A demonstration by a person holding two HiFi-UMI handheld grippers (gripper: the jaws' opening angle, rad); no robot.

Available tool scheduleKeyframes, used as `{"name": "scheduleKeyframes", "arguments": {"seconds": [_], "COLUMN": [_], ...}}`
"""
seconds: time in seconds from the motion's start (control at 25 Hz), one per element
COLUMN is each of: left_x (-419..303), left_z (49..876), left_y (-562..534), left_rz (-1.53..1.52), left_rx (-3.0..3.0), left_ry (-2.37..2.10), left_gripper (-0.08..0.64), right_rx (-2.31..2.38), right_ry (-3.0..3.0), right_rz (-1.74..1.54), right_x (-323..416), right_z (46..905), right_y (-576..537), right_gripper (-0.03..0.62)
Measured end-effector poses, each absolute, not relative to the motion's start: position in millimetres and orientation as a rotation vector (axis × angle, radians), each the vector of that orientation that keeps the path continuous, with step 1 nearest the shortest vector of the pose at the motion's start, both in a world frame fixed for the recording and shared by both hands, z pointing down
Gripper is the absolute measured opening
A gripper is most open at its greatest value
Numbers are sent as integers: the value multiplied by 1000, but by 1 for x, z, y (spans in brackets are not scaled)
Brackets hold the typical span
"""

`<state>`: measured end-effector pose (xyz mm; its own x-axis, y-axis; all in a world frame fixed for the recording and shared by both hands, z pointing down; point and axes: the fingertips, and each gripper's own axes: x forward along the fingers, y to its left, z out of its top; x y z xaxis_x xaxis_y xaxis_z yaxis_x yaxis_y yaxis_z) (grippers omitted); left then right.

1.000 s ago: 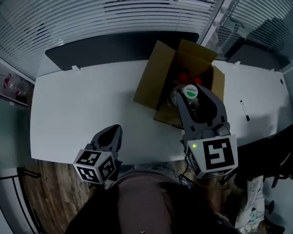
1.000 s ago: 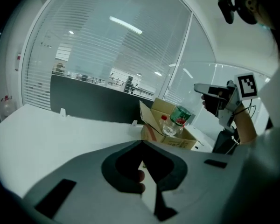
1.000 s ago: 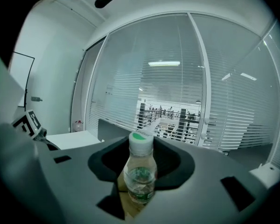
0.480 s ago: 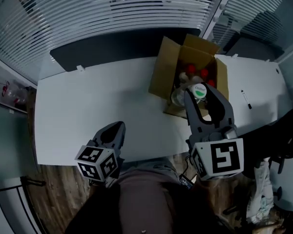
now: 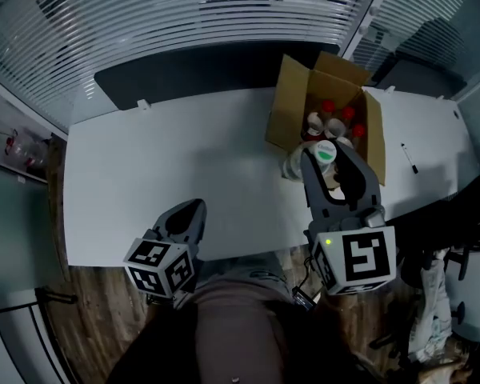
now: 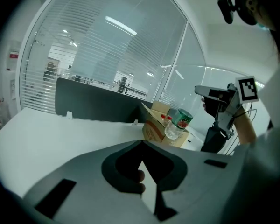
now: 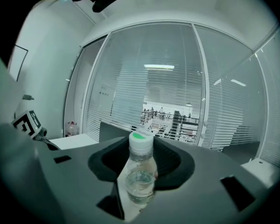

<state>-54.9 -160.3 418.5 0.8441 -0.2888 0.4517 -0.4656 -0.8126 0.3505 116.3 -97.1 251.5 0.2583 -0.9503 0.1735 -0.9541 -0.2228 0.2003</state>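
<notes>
Gripping a clear bottle (image 7: 140, 178) with a white-and-green cap, the right tool (image 5: 325, 155) has both jaws pressed against the bottle's body. It holds the bottle in the air at the near side of an open cardboard box (image 5: 290, 110), which sits toward the far right corner of the tabletop (image 5: 168, 162). From the left gripper view the bottle leans a little, cap uppermost, with water low inside it. The likeliest trouble is a slip: the plastic is round and smooth, the hold is only 2 narrow contacts, and sloshing water could twist the bottle between them. A fall from there would probably hit the box's near flap or roll toward the tabletop's near edge. A second risk is contact with the box, which already holds several bottles (image 5: 328, 107) with red and white caps packed close together. A low or slanted path could catch a flap or knock those caps. The box looks light enough to skid toward the far edge if pushed. The left tool (image 5: 184, 213) is closed on nothing and sits low by the near edge, well apart from the box, so it cannot steady anything. A marker pen (image 5: 411, 158) lies near the right edge, clear of the box.
</notes>
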Motion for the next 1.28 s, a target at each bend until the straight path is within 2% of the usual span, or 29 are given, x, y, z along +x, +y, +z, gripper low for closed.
{"name": "scheduleKeyframes", "arguments": {"seconds": [1.28], "left_x": [-227], "left_z": [426], "left_y": [-197], "left_rz": [354], "left_rx": [2332], "left_ry": [-1114], "left_gripper": [9], "right_rx": [1706], "right_ry": [-2282], "right_rz": [78], "right_x": [-65], "right_z": [324], "right_y": [-237], "right_gripper": [172]}}
